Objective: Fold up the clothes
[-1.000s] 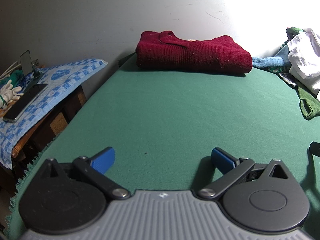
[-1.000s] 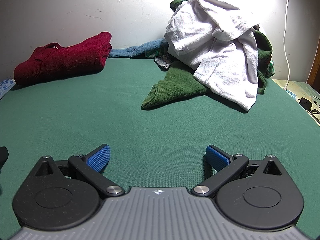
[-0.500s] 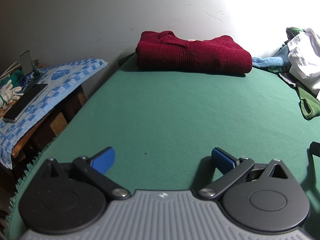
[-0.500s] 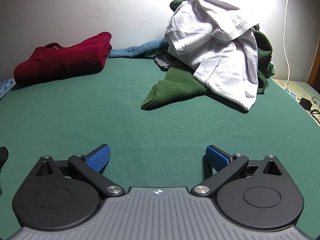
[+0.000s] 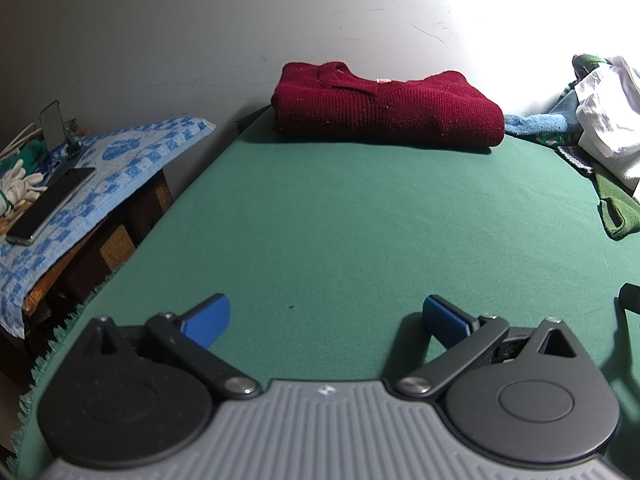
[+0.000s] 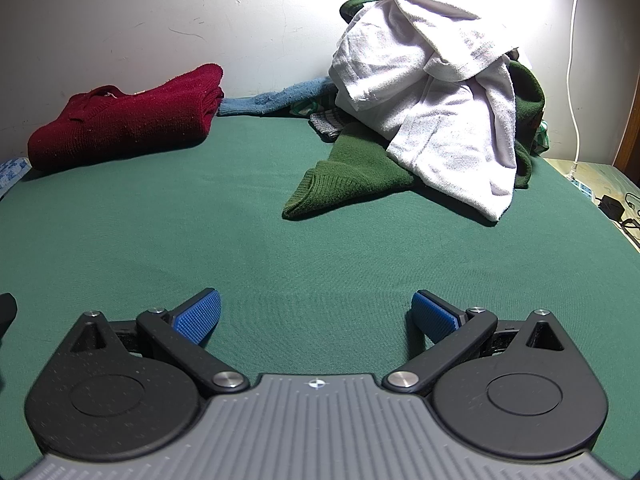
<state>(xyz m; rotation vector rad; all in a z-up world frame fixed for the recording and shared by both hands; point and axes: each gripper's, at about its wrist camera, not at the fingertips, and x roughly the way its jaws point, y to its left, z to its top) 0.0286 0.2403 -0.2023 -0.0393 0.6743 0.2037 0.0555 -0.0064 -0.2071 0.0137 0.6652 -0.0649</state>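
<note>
A folded dark red sweater [image 5: 386, 106] lies at the far edge of the green table [image 5: 360, 220], against the wall; it also shows at far left in the right wrist view [image 6: 124, 122]. A heap of unfolded clothes stands at the far right: a white garment [image 6: 436, 92] on top, a green sweater [image 6: 352, 178] spilling forward, a blue cloth [image 6: 272, 100] behind. My left gripper [image 5: 326, 318] is open and empty, low over the near table. My right gripper [image 6: 316, 314] is open and empty, facing the heap from a distance.
A side table with a blue patterned towel [image 5: 120, 164] stands left of the green table, holding a phone [image 5: 50, 204], a phone stand [image 5: 54, 124] and white gloves [image 5: 18, 180]. A white cable [image 6: 574, 60] hangs at the right wall above a charger [image 6: 610, 206].
</note>
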